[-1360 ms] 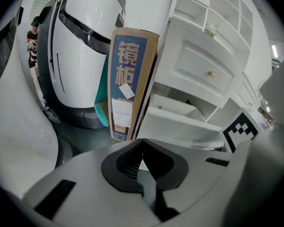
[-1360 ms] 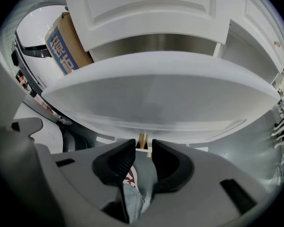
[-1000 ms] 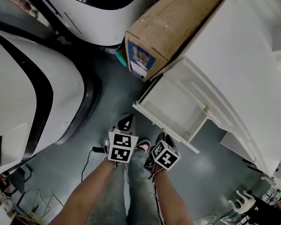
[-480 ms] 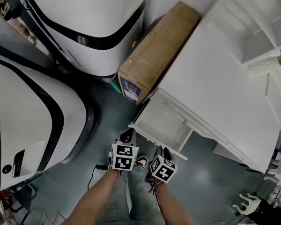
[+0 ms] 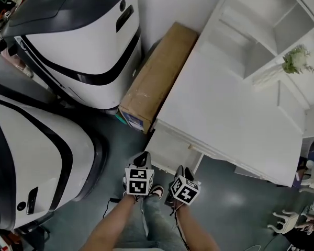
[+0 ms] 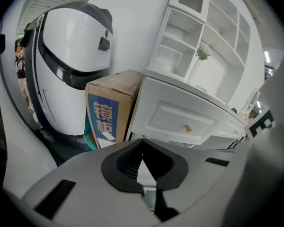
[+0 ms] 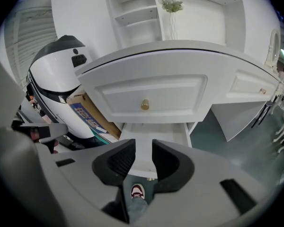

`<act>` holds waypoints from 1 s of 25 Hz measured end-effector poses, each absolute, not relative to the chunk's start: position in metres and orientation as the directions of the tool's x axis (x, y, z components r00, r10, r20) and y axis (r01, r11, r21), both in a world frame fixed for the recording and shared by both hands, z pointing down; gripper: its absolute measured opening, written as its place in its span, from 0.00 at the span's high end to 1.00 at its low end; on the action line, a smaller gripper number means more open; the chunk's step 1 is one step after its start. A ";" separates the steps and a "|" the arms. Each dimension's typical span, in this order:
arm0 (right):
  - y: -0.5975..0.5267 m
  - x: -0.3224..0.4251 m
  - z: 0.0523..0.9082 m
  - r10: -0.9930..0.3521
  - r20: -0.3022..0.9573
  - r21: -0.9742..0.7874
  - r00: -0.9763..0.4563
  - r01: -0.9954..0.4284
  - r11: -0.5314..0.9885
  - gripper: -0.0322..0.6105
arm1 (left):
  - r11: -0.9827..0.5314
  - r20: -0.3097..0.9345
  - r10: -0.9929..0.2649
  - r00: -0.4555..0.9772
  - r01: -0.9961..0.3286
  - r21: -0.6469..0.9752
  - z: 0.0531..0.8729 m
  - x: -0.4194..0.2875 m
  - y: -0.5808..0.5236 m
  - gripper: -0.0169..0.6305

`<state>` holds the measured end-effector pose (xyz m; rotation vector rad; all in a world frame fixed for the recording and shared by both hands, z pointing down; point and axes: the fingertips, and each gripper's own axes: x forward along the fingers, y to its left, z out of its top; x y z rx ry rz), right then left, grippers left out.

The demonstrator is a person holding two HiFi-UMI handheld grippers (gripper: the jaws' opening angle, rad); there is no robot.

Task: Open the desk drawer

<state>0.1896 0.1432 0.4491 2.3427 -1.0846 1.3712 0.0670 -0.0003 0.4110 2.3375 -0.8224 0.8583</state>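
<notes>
Swung forward, the wide, empty right gripper [image 7: 143, 145] could knock the open drawer [image 7: 156, 132] at twelve o'clock; left gripper [image 6: 142, 143] is closed.

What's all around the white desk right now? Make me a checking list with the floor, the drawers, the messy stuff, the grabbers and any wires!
Surface: grey floor; white desk top, nothing seen on it.
Job's things: lower drawer pulled out, nothing seen inside; upper drawer with a gold knob shut.
Clutter: long cardboard box beside the desk.
Grippers: left gripper jaws together, holding nothing; right gripper jaws apart, just opened slightly wider, nothing between them.
Cables: thin dark cable on the floor near the left gripper.
Surroundings: two big white machines on the left; plant on the desk shelves; white chair.
</notes>
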 end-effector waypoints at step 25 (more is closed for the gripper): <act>0.077 0.262 0.451 -0.441 0.835 -0.140 0.328 -0.649 -0.747 0.74 | -0.695 0.732 -0.358 0.580 -0.689 0.206 0.405 0.085 -0.068 0.95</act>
